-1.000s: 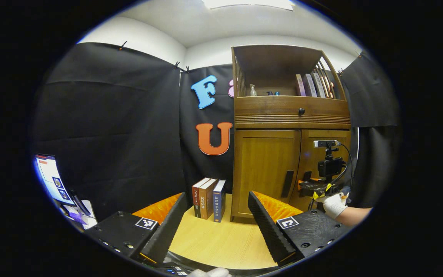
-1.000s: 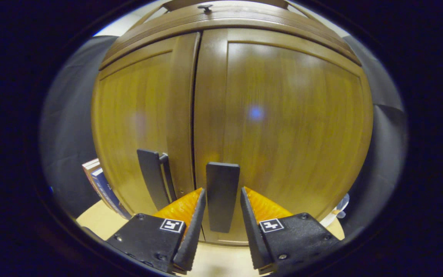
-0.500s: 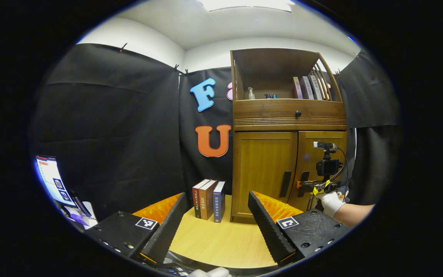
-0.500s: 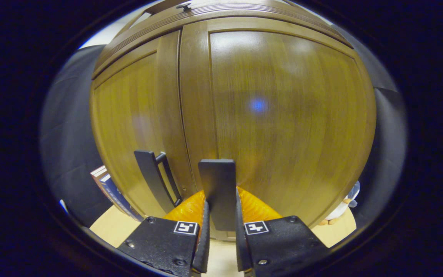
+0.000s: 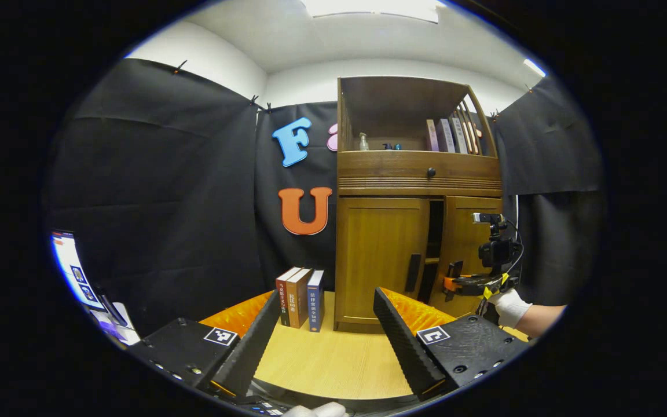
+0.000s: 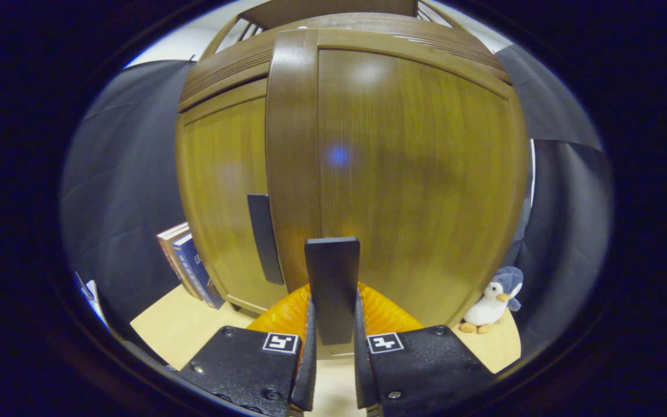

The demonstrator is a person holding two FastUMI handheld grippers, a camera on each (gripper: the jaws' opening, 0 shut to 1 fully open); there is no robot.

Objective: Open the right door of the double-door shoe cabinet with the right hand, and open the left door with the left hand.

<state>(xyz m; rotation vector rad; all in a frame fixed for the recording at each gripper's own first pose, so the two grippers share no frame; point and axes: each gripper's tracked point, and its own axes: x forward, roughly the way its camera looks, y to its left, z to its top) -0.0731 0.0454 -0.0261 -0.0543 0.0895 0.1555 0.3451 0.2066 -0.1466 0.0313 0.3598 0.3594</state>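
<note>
The wooden shoe cabinet [image 5: 420, 185] stands at the back of the table. Its left door [image 5: 380, 255] is closed, with a dark vertical handle [image 5: 413, 272]. The right door [image 5: 468, 243] is swung partly out, leaving a dark gap [image 5: 435, 231] between the doors. My right gripper [image 6: 332, 347] is shut on the right door's handle [image 6: 332, 284], with the right door [image 6: 414, 162] close in front of it. In the left gripper view the right gripper [image 5: 460, 284] is held by a gloved hand [image 5: 507, 306]. My left gripper [image 5: 325, 341] is open and empty, well short of the cabinet.
Three books [image 5: 299, 288] stand upright left of the cabinet on the light wood table [image 5: 333, 359]. A penguin toy [image 6: 488, 301] sits at the cabinet's right foot. A drawer with a knob [image 5: 431, 172] and an open shelf with books [image 5: 449, 127] are above the doors. A lit screen [image 5: 73, 269] is at far left.
My right gripper closed on the right door's handle and drew the door outward, opening a gap. My left gripper stayed open; the cabinet slid slightly leftward in its view.
</note>
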